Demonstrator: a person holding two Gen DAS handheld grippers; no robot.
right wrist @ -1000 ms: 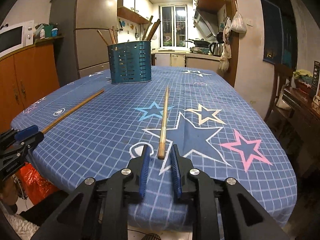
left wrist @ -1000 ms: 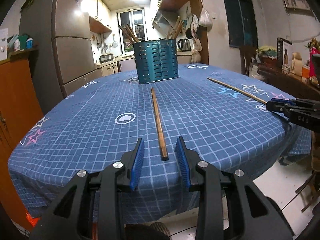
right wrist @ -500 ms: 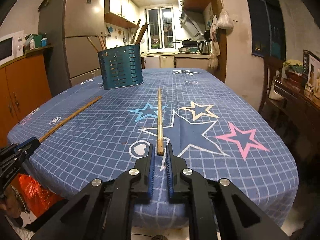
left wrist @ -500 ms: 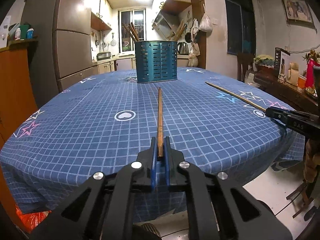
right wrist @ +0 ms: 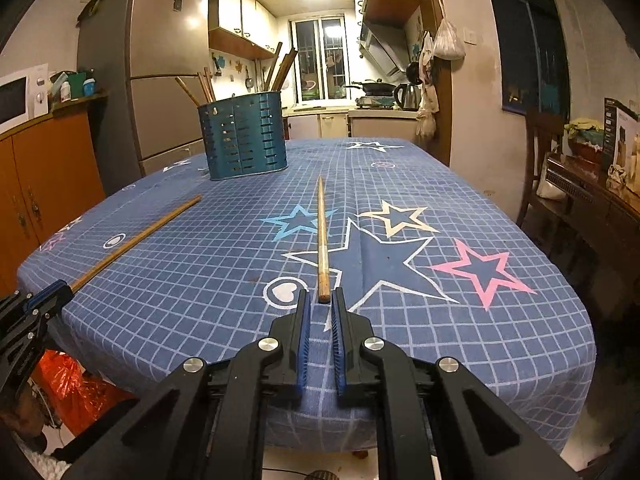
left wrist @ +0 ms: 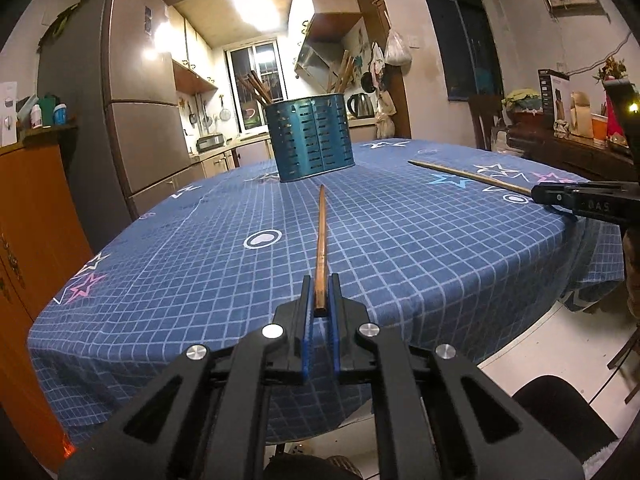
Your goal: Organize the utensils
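A blue slotted holder (left wrist: 310,138) stands upright on the far part of the desk (left wrist: 420,240), which is covered by a blue grid cloth printed with stars. Several wooden sticks lean out of the holder's top.

In the left wrist view, the left claw (left wrist: 320,300) is clenched on the near end of a dark chopstick (left wrist: 321,240). Both blue pads press against the stick's sides. The stick runs straight away from the claw toward the holder, and its far tip stops just short of the holder's base. Whether the far tip rests on the cloth or hangs just above it cannot be told.

In the right wrist view, the right claw (right wrist: 320,312) is nearly closed around the near end of a pale chopstick (right wrist: 322,236). A thin gap shows between each pad and the wood, so the stick is not gripped. This stick lies flat on the cloth, crossing a large white-outlined star, and points toward the far edge to the right of the holder.

From the right wrist view the dark chopstick lies to the left of the pale one, angled toward the holder, with the left claw at its near end by the desk edge. An orange bag (right wrist: 76,384) sits on the floor below that edge.
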